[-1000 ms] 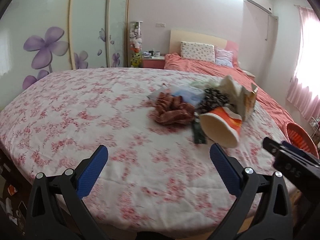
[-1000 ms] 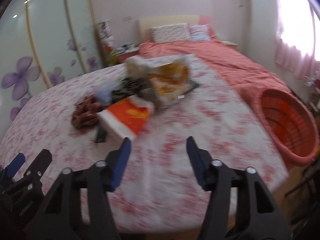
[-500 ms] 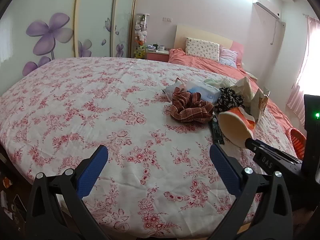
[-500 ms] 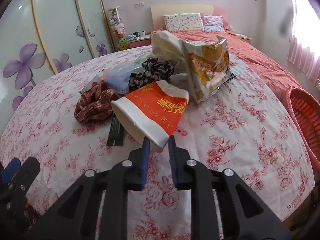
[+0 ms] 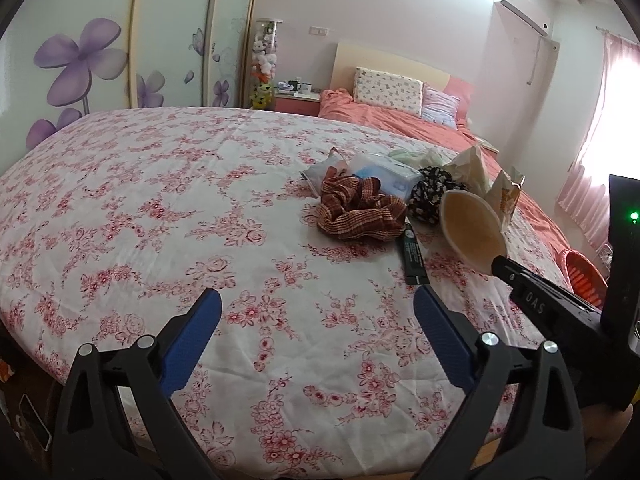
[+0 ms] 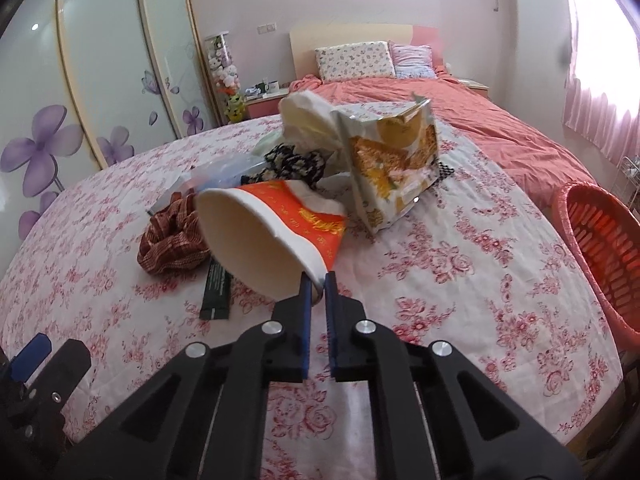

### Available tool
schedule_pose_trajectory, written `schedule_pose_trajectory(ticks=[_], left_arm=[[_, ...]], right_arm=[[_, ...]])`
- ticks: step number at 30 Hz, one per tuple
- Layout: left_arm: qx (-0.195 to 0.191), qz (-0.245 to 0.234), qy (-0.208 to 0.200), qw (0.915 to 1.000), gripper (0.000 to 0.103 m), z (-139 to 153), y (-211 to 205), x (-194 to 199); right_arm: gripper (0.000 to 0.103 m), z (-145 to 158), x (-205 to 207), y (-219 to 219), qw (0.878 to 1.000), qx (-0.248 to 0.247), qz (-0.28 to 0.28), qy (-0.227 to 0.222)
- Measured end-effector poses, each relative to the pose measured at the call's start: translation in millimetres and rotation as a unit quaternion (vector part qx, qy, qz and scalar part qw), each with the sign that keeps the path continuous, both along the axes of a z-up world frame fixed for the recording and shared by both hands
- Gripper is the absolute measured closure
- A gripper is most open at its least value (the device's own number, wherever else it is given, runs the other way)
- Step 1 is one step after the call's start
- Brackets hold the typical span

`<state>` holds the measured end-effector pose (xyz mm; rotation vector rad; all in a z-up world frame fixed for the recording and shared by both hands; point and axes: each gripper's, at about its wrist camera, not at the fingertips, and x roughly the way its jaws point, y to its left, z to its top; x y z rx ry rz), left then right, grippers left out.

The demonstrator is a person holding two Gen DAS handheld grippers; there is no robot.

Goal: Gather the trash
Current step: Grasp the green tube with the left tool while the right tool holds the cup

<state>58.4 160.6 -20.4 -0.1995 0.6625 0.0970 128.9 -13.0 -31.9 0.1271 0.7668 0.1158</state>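
A crumpled orange-and-white paper cup (image 6: 280, 232) lies on its side on the flowered bedspread (image 6: 460, 280), its mouth facing me. My right gripper (image 6: 316, 280) is shut on the cup's lower rim; the left wrist view shows the cup (image 5: 472, 228) pinched at the tip of that gripper (image 5: 500, 266). Behind the cup are a printed snack bag (image 6: 396, 164) and a crumpled white wrapper (image 6: 308, 116). A dark green packet (image 6: 216, 288) lies flat to the cup's left. My left gripper (image 5: 316, 304) hangs open over the bed's near edge, nothing between its fingers.
A plaid scrunchie (image 6: 172, 240), a black floral scrunchie (image 6: 292, 162) and a clear plastic pouch (image 5: 384, 176) lie in the same heap. An orange slatted basket (image 6: 600, 248) stands off the bed's right side. A second bed with pillows (image 6: 356, 62) lies beyond.
My right gripper came forward to the paper cup and closed from wide open onto its rim. The left gripper stayed open and turned slightly.
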Motion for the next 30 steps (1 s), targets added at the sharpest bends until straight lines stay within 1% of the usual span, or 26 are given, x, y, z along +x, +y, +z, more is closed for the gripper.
schedule_pose_trajectory(ticks=[6,9,12,14,15,17,18,20,22,24,27,28,30], left_arm=[[-0.008,-0.021,0.004,0.9997,0.013,0.6,-8.4,9.0],[-0.008,-0.045,0.009,0.9989,0.016,1.5,-21.1,19.6],[-0.005,-0.064,0.017,0.9978,0.024,0.4,-35.7,32.4],[0.0,-0.078,0.031,0.9965,0.033,-3.7,-49.2,46.2],[0.001,-0.081,0.036,0.996,0.035,-5.9,-53.2,50.9],[0.002,-0.089,0.06,0.9942,0.045,-14.8,-64.1,66.3],[-0.003,-0.092,0.073,0.9931,0.047,-20.0,-68.0,73.3],[-0.01,-0.09,0.09,0.9919,0.048,-26.7,-71.1,82.1],[0.005,-0.083,0.088,0.9927,0.048,-27.6,-75.6,86.8],[0.001,-0.084,0.093,0.9922,0.048,-28.4,-77.1,91.6],[0.008,-0.082,0.095,0.9921,0.048,-28.3,-78.1,96.5],[0.01,-0.082,0.095,0.992,0.051,-28.6,-79.8,99.7],[0.013,-0.082,0.095,0.9921,0.061,-28.6,-81.3,101.1]], right_arm=[[0.097,6.2,-6.7,-16.2,1.0,0.012,-0.01,-0.01],[0.097,14.7,-15.4,-28.2,1.0,0.015,-0.017,-0.018],[0.097,23.0,-25.1,-43.2,0.999,0.011,-0.029,-0.028],[0.097,26.3,-30.8,-57.8,0.999,0.02,-0.041,-0.029],[0.097,26.8,-33.3,-64.7,0.998,0.026,-0.046,-0.028],[0.097,26.8,-36.7,-72.6,0.998,0.034,-0.05,-0.025],[0.097,26.5,-38.4,-75.4,0.998,0.038,-0.049,-0.024],[0.097,26.5,-42.8,-78.5,0.998,0.051,-0.038,-0.023],[0.097,28.6,-46.6,-77.8,0.998,0.056,-0.025,-0.029],[0.097,30.5,-48.1,-76.4,0.998,0.056,-0.021,-0.035],[0.097,34.6,-48.4,-81.8,0.997,0.063,-0.027,-0.042],[0.097,36.3,-49.0,-85.3,0.997,0.064,-0.031,-0.044],[0.097,37.6,-49.6,-89.9,0.996,0.065,-0.037,-0.046]])
